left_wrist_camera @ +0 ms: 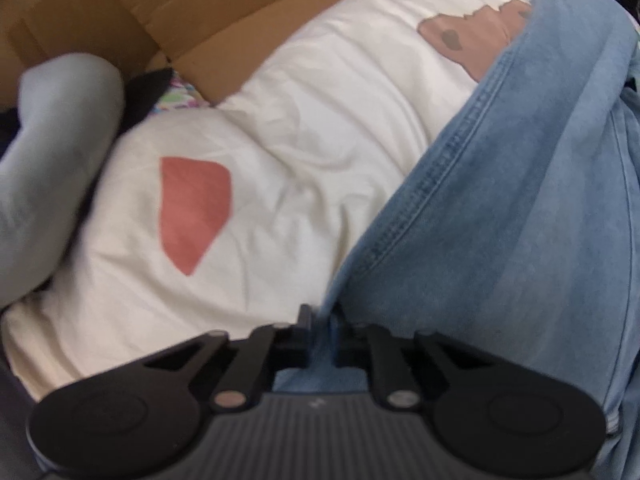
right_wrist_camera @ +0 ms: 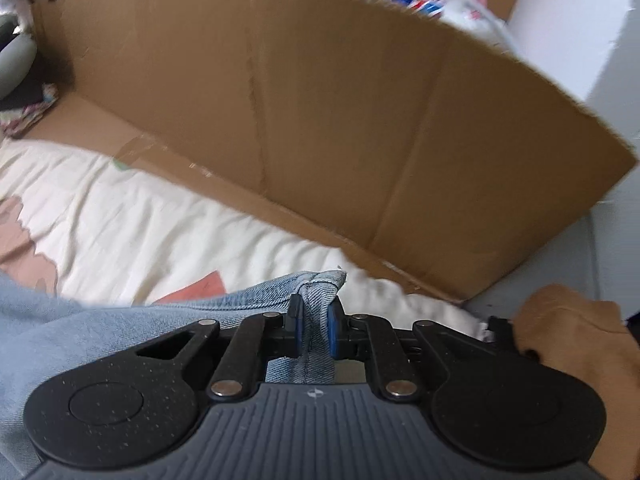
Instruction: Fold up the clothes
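Note:
Light blue denim jeans [left_wrist_camera: 500, 220] stretch from the lower middle to the upper right of the left wrist view, a stitched seam running along their left edge. My left gripper [left_wrist_camera: 323, 330] is shut on the denim's edge. In the right wrist view my right gripper [right_wrist_camera: 316, 320] is shut on a hemmed corner of the same jeans [right_wrist_camera: 320, 284], the fabric pinched between its blue pads [right_wrist_camera: 331, 330]. Both grips hold the jeans over a cream cloth with red and brown patches [left_wrist_camera: 280, 160].
A brown cardboard panel [right_wrist_camera: 340, 120] stands behind the cream cloth [right_wrist_camera: 140, 224]. A pale grey rolled garment [left_wrist_camera: 52, 152] lies at the left. A tan cloth [right_wrist_camera: 572, 352] sits at the right, and a white wall [right_wrist_camera: 580, 32] rises beyond the cardboard.

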### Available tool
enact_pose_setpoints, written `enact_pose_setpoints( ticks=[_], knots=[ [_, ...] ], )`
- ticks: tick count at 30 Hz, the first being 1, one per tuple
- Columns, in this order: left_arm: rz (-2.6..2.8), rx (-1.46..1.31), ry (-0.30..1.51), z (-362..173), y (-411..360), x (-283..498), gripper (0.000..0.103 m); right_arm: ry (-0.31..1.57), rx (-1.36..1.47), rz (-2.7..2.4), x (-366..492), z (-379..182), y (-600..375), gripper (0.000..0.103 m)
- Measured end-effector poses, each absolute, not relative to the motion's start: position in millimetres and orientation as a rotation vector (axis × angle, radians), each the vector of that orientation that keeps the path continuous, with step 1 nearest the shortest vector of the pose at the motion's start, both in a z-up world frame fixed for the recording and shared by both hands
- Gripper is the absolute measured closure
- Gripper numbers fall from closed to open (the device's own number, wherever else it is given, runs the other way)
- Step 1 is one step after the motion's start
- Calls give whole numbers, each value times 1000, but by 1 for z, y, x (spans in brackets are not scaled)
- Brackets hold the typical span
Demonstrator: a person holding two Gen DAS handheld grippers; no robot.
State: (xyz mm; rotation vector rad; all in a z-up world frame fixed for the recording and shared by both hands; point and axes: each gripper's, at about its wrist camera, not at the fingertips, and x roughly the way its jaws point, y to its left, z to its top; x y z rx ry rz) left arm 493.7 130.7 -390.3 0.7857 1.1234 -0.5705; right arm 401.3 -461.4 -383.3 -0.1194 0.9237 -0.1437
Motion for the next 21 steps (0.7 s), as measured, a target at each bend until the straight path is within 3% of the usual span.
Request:
enact_pose_setpoints(
  ticks=[18, 21],
  knots=[
    [-522, 700, 1103, -385, 137, 529, 99, 871, -188, -232, 465, -379, -458, 93],
    [-512, 691, 1107, -389, 136, 531, 94, 892, -203, -246, 480, -389, -457, 93]
  ],
)
